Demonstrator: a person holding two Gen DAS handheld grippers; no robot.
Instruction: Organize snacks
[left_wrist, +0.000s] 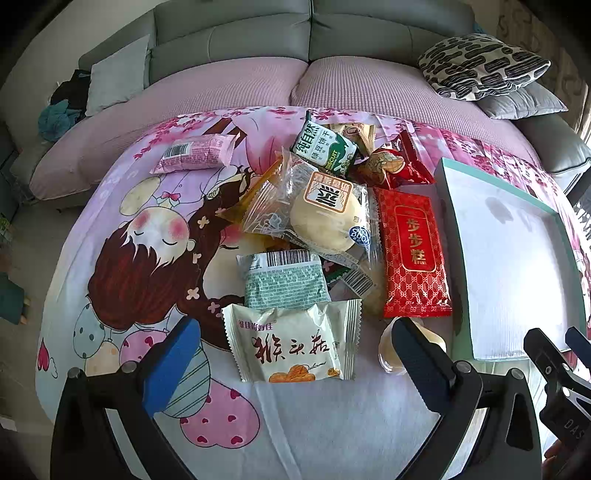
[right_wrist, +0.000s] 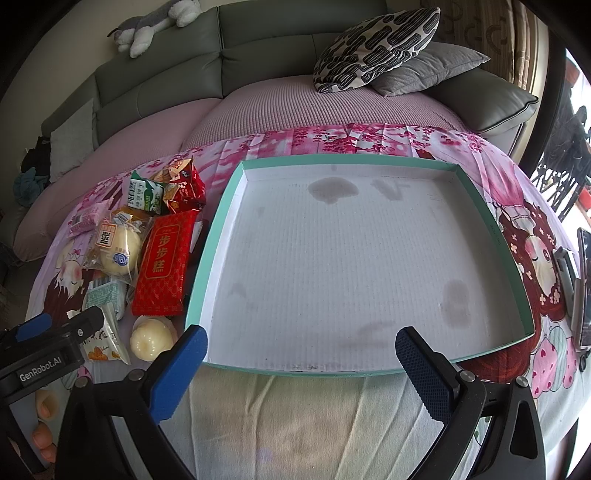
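A pile of wrapped snacks lies on a cartoon-print cloth: a cream packet (left_wrist: 293, 341) nearest my left gripper (left_wrist: 295, 354), a teal-grey packet (left_wrist: 282, 280), a clear-wrapped bun (left_wrist: 325, 218), a red packet (left_wrist: 412, 254), a green biscuit pack (left_wrist: 325, 149) and a pink packet (left_wrist: 194, 153). The left gripper is open and empty, just before the cream packet. A teal-rimmed shallow box (right_wrist: 212, 251) with a white floor stands right of the pile. My right gripper (right_wrist: 301, 354) is open and empty at the box's near edge. A small pale jelly cup (right_wrist: 151, 339) lies beside the box.
A grey sofa (right_wrist: 258, 48) with pink seat covers runs behind the table. A patterned cushion (right_wrist: 373, 44) and a grey cushion (right_wrist: 428, 66) lie at the back right. A phone on a stand (right_wrist: 581, 288) is at the far right edge.
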